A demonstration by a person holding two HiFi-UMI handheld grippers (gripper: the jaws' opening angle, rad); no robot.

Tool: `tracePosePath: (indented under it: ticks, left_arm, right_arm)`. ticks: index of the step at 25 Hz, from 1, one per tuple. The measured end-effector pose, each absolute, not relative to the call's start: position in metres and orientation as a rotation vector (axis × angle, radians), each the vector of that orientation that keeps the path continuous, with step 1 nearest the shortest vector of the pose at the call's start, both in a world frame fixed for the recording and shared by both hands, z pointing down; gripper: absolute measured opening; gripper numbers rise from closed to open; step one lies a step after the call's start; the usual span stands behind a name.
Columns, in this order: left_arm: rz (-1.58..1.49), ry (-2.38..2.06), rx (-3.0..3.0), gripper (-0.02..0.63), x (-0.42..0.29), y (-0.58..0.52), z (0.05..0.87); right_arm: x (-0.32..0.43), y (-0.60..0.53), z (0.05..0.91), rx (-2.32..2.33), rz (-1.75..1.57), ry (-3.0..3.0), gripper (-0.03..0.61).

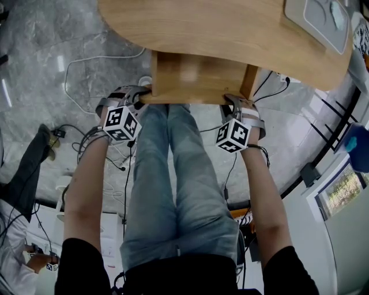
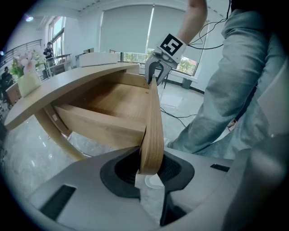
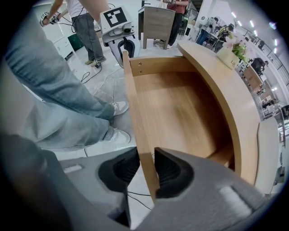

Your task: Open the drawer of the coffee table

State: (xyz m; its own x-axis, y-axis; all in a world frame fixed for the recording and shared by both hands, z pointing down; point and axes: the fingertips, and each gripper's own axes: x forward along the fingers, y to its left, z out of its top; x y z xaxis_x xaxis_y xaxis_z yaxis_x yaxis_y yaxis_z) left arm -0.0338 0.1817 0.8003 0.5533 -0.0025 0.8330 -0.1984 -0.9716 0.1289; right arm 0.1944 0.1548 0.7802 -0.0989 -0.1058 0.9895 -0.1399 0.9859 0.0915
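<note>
The wooden coffee table (image 1: 219,29) has its drawer (image 1: 190,78) pulled out from under the top, towards my legs. My left gripper (image 1: 144,92) clamps the left end of the drawer front and my right gripper (image 1: 233,99) clamps the right end. In the left gripper view the front panel (image 2: 153,131) runs away between the pads of the left gripper (image 2: 149,169), with the right gripper (image 2: 156,74) at its far end. In the right gripper view the same panel (image 3: 137,131) sits pinched in the right gripper (image 3: 146,169). The drawer's inside (image 3: 180,108) looks empty.
My jeans-clad legs (image 1: 179,190) stand right against the drawer front. Cables (image 1: 98,63) trail over the grey marble floor. A white tray-like object (image 1: 323,17) lies on the tabletop, and a vase of flowers (image 2: 27,76) stands there too. Other people stand farther off (image 3: 88,27).
</note>
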Motion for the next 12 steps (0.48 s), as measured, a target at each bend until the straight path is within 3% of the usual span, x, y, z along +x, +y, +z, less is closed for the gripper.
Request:
tracePosePath:
  ticks: [12]
  left_arm:
    - [1.491,-0.045,2.592,0.104,-0.039,0.192,0.831]
  right_arm:
    - [0.192,0.166,0.804,0.138,0.061,-1.639,0.095]
